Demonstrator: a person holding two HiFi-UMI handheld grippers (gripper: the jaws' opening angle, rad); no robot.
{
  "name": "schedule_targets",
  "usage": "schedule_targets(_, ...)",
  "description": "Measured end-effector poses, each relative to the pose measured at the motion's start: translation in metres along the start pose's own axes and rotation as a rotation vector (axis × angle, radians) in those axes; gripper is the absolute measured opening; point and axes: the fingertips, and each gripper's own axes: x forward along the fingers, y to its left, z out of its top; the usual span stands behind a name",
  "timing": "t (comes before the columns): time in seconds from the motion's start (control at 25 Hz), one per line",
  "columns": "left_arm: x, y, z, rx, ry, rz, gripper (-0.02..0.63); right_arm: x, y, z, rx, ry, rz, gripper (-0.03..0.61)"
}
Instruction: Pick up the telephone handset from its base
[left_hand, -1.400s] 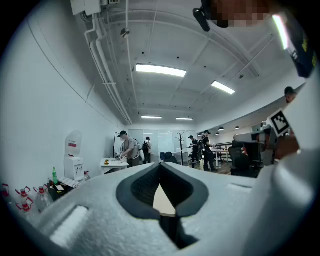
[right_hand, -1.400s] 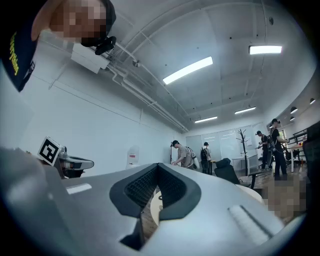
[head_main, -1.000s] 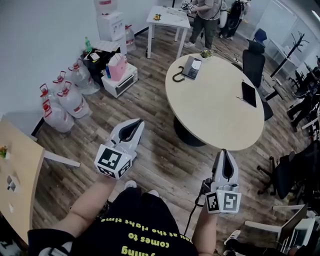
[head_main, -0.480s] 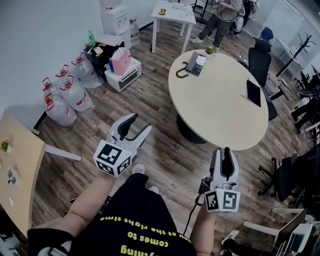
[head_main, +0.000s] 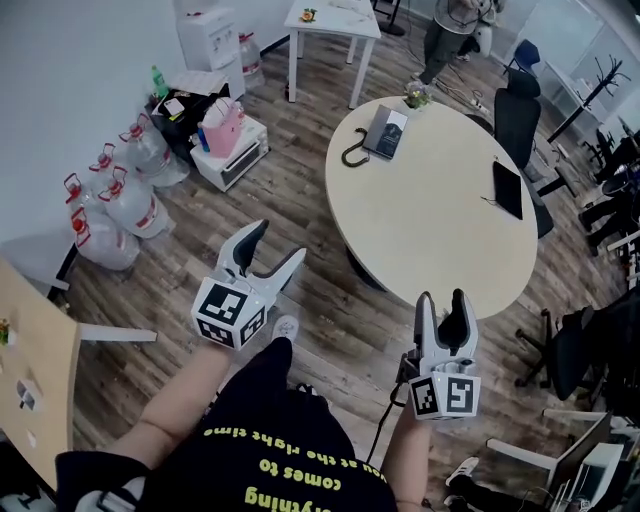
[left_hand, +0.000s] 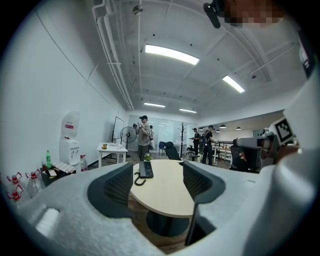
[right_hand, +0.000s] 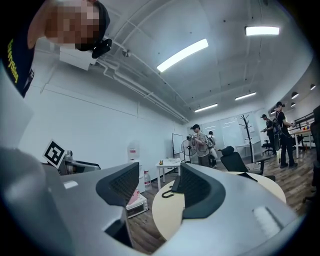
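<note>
at the far left, large water bottles (head_main: 105, 200) are stacked on the wooden floor by the wall. the left hand-held gripper (head_main: 277, 243) is held out over the floor, near the person. its jaws have just been opening and are now spread wide, and nothing is held between them.

further off, in the middle of the scene, a round table (head_main: 440, 240) is seen. the telephone (head_main: 385, 130) is set at the table's far left edge, with its curled cord (head_main: 350, 155) lying just beside it on the left. the handset is judged to be still seated on its base, though it is too small to be told apart for certain.

the right hand-held gripper (head_main: 442, 298) is held by the near edge of the table. its jaws too have just been opening; they stand apart and are empty. a black tablet (head_main: 502, 190) is laid on the right of the table, well apart from the telephone.

no part of the task is judged to be done yet. the telephone is well apart from both grippers, so the approach, the grip on the handset and the lift off the base are all left.
</note>
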Motion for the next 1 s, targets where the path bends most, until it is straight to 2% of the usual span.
schedule_targets(0.2,0.061,0.049,0.028,0.032,-0.030,-0.027,0.334,0.077,-0.007,0.012,-0.012,-0.030,-0.027,0.272)
schedule_targets(0.32,0.093,0.066,0.037,0.038,-0.024,-0.076,0.344,0.110,-0.005,0.015,-0.007,-0.041,-0.035,0.278)
schedule_targets(0.6,0.149,0.087,0.032,0.013,0.010,-0.108,0.347,0.161,-0.019,0.003,-0.016,0.010,-0.041,0.281)
schedule_targets(0.84,0.199,0.104,0.031,0.014,0.021,-0.075,0.347,0.215,-0.051,-0.002,-0.013,0.011,0.006,0.281)
schedule_targets(1.0,0.241,0.108,0.038,0.013,0.028,-0.047,0.347,0.256,-0.073,0.001,-0.016,0.011,0.075,0.281)
